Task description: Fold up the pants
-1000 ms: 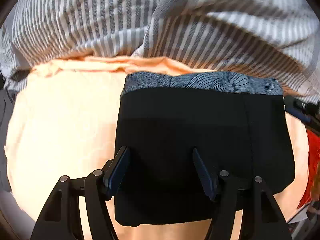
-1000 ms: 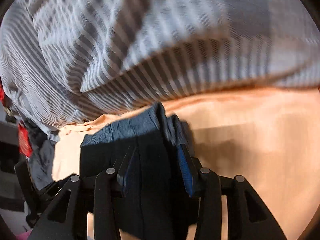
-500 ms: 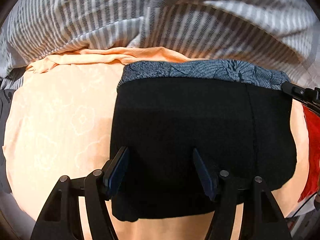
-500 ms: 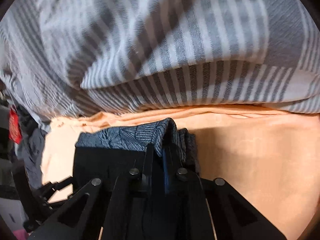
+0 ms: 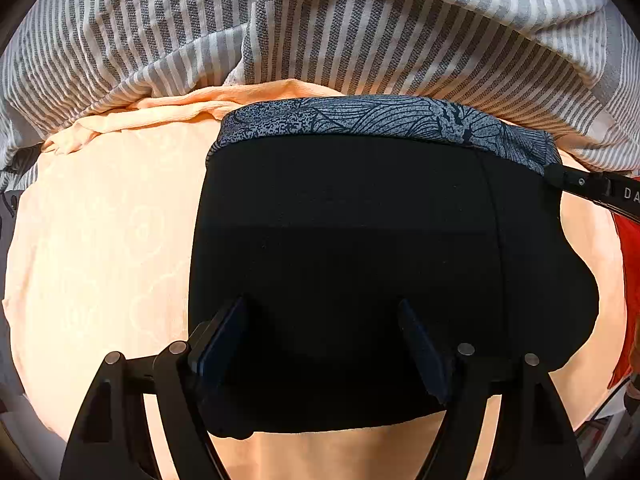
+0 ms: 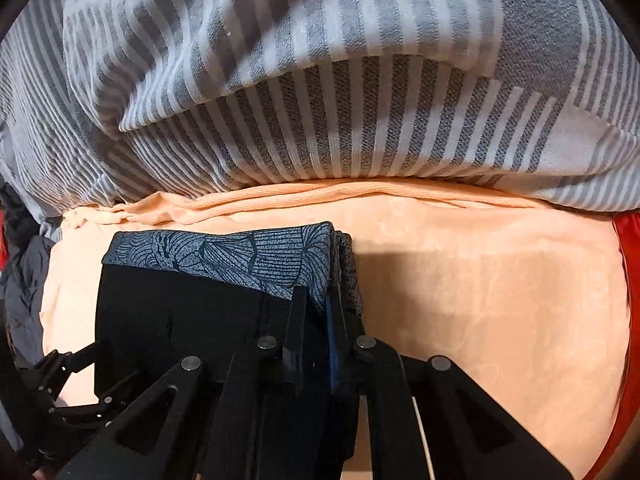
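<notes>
The black pants (image 5: 360,248) lie folded in a compact rectangle on an orange blanket (image 5: 104,240), with a grey-blue patterned waistband (image 5: 380,120) along the far edge. My left gripper (image 5: 324,320) is open, its fingers spread over the near part of the pants. My right gripper (image 6: 316,300) is shut on the right end of the pants (image 6: 180,320), at the patterned waistband (image 6: 240,256). It shows in the left wrist view (image 5: 580,182) at the pants' far right corner. The left gripper shows in the right wrist view (image 6: 68,368) at the lower left.
A grey and white striped duvet (image 5: 360,28) is bunched along the far side of the blanket (image 6: 480,300), also in the right wrist view (image 6: 360,80). Red fabric (image 5: 630,280) lies at the right edge. Dark clothing (image 6: 20,288) lies left of the blanket.
My right gripper went from open around the pants' right end to shut on it. The left gripper stayed open and shifted slightly over the pants.
</notes>
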